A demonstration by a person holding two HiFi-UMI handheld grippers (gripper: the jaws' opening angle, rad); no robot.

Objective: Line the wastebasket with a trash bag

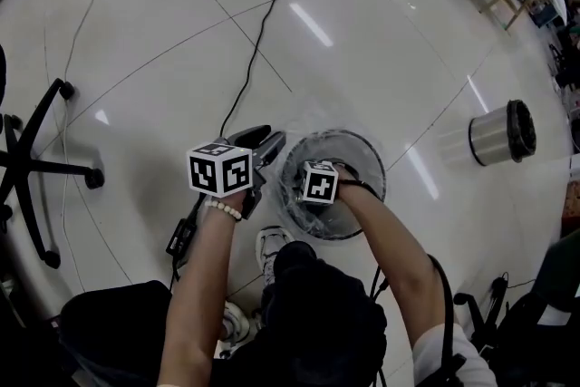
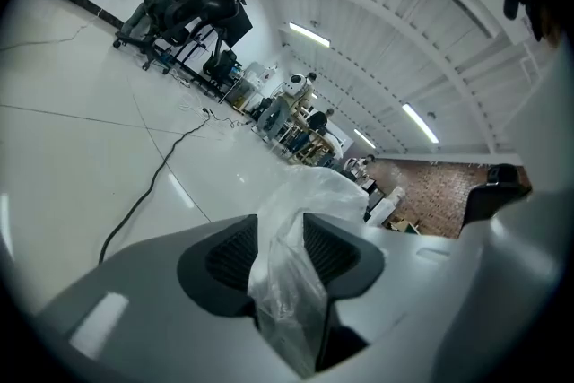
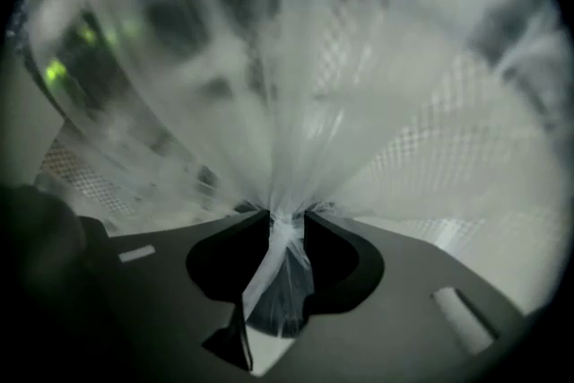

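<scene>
A round mesh wastebasket (image 1: 362, 160) stands on the floor in front of me, with a clear trash bag (image 1: 292, 169) draped in and over it. My left gripper (image 1: 269, 143) sits at the basket's left rim, nearly level, shut on a gathered fold of the trash bag (image 2: 309, 188); the film runs between its pads (image 2: 235, 252). My right gripper (image 1: 319, 186) points steeply down into the basket. In the right gripper view its jaws pinch a twisted bunch of the bag (image 3: 285, 233), and the film fans out ahead over the basket's mesh wall (image 3: 439, 134).
A black office chair base (image 1: 41, 160) stands at the left. A black cable (image 1: 265, 23) runs across the white tile floor toward the basket. A silver cylinder (image 1: 500, 133) lies on its side at the right. My shoes (image 1: 272, 246) are just below the basket.
</scene>
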